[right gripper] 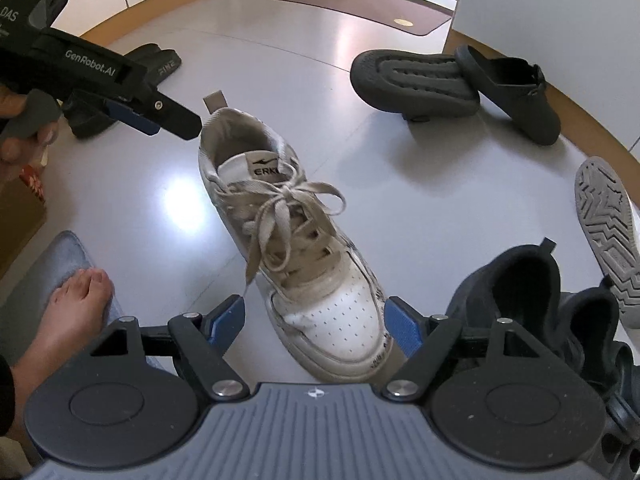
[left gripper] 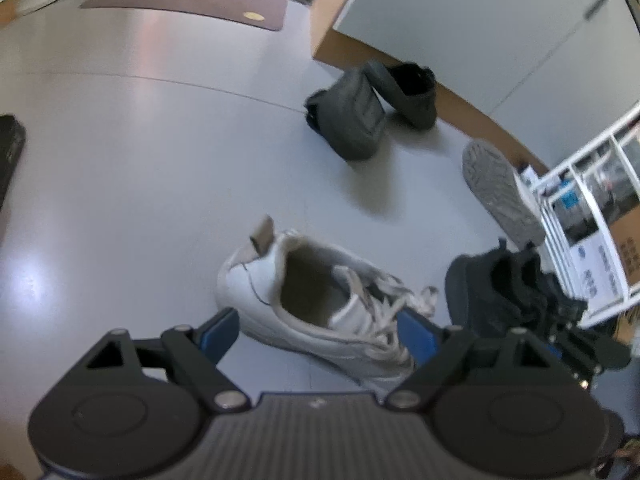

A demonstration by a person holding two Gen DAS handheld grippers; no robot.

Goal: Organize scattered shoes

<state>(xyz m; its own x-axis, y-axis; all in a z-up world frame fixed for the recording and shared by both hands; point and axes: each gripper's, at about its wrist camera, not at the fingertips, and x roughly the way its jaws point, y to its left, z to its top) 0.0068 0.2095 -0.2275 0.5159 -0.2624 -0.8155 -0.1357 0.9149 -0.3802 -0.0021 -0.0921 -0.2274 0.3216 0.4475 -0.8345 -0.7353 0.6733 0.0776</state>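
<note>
Glossy grey floor, brown doormat beyond; both grippers wide apart, empty, flanking white sneaker.

On the grey floor are seen a white sneaker, dark clogs, black shoes and a mat.
</note>
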